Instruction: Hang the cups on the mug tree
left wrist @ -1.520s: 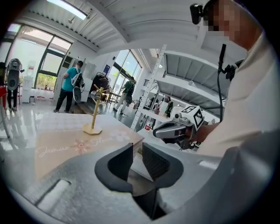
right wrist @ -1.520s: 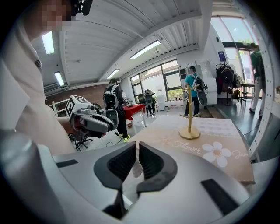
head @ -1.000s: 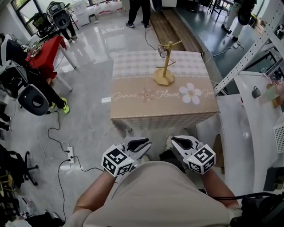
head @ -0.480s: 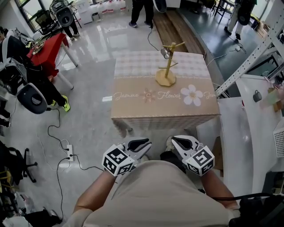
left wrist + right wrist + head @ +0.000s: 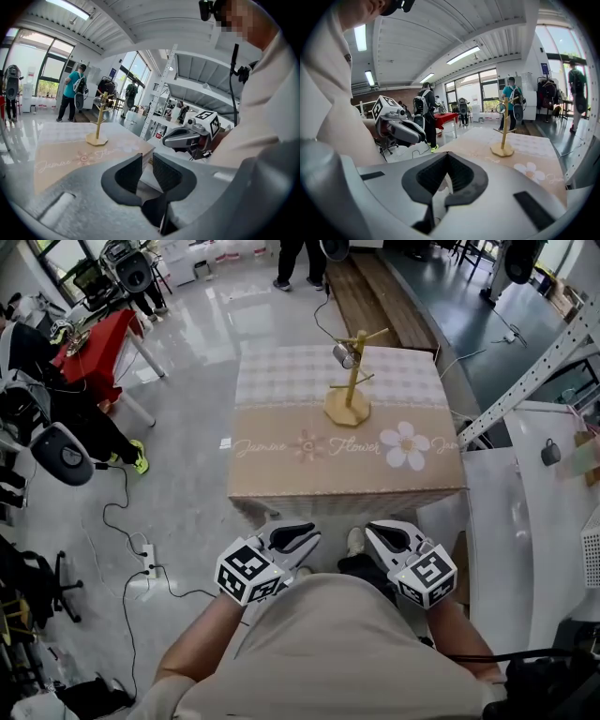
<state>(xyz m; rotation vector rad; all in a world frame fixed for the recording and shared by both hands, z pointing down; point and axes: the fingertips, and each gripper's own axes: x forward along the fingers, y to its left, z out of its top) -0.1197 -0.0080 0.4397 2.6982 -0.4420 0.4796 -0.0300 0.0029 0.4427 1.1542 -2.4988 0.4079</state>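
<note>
A wooden mug tree [image 5: 349, 382] stands on the far half of a table [image 5: 281, 470] covered with a beige flowered cloth. One glassy cup [image 5: 343, 354] hangs on its upper left branch. The tree also shows in the left gripper view [image 5: 97, 129] and the right gripper view [image 5: 504, 133]. Both grippers are held close to the person's body, short of the table's near edge. My left gripper [image 5: 292, 538] [image 5: 146, 161] has a narrow gap between its pads, with nothing in it. On my right gripper [image 5: 388, 537] [image 5: 447, 157] the jaw tips meet and hold nothing.
Cables and a power strip [image 5: 147, 559] lie on the floor at left. A red table [image 5: 98, 348] and black chairs [image 5: 61, 454] stand further left. A white table [image 5: 511, 521] and a slanting metal rack [image 5: 534, 362] are at right. People stand at the back.
The person has stepped toward the table, carrying both grippers forward. The table and mug tree now sit slightly nearer in view. Neither gripper's jaws have changed.
</note>
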